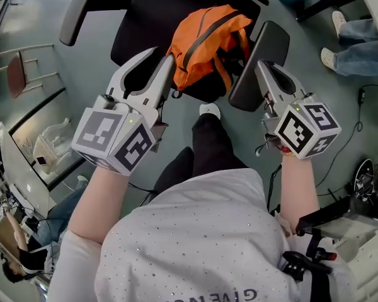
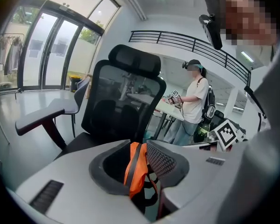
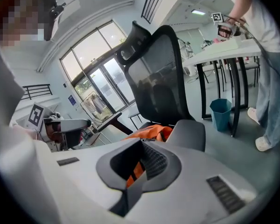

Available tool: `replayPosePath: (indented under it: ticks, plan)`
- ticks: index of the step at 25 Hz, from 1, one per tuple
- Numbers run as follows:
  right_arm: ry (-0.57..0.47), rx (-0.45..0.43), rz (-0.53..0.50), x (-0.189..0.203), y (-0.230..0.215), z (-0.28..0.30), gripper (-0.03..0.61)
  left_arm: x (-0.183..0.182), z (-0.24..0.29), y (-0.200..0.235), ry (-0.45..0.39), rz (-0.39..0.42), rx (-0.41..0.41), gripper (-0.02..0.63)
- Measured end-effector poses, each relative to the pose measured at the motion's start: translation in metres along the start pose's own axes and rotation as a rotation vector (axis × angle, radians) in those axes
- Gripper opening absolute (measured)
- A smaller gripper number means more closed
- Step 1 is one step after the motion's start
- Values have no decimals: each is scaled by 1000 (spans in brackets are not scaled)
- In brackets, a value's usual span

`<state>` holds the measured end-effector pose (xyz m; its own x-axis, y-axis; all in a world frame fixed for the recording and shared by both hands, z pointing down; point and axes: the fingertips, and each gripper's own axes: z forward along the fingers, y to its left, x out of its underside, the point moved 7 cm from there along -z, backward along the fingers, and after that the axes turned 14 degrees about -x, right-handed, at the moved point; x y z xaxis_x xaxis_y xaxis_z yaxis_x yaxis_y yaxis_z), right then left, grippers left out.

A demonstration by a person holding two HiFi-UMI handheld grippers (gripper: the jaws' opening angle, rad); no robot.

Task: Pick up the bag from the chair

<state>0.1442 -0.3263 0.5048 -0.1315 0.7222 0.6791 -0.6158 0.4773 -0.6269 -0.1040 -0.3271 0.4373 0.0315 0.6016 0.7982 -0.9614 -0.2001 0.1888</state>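
Note:
An orange bag (image 1: 208, 39) with a black zip and black straps lies crumpled on the seat of a black office chair (image 1: 145, 17). My left gripper (image 1: 167, 61) is shut, its tips at the bag's left edge; whether they pinch the fabric I cannot tell. In the left gripper view a strip of the bag (image 2: 134, 169) shows through the loop of the left gripper (image 2: 139, 143). My right gripper (image 1: 263, 69) is shut with nothing in it, beside the chair's right armrest (image 1: 258, 65). From the right gripper (image 3: 142, 141) the bag (image 3: 149, 132) lies just beyond.
The chair's left armrest (image 1: 75, 14) juts out at the upper left. My own leg and shoe (image 1: 209, 111) stand just before the seat. Another person's feet (image 1: 349, 39) are at the upper right. A teal bin (image 3: 220, 113) stands under a table behind the chair.

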Motion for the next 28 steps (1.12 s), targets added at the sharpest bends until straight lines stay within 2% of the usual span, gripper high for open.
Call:
replayPosePath:
  ticks: [5,9,13,16,23,26,28]
  plan:
    - [-21,-3,-37,-9,-8,4,3,19,37,-8,144,9,60,264]
    - [23,-2,-110,-4,-4,4,3,36,69,-5,218,51,26,292]
    - [51,-12,-129,5,-4,4,3,46,93,-14,289,87,63,340]
    - [47,-24,-119,6,-3,2,3,54,103,-19,334,126,74,341]
    - [33,-12,-80,18,-10,-7,3,69,135,-16,349,108,149,337]
    - [21,4,-59,26,-16,-14,5,83,150,-17,380,165,134,337]
    - [19,11,-43,29,-19,-15,5,90,156,-16,386,224,116,272]
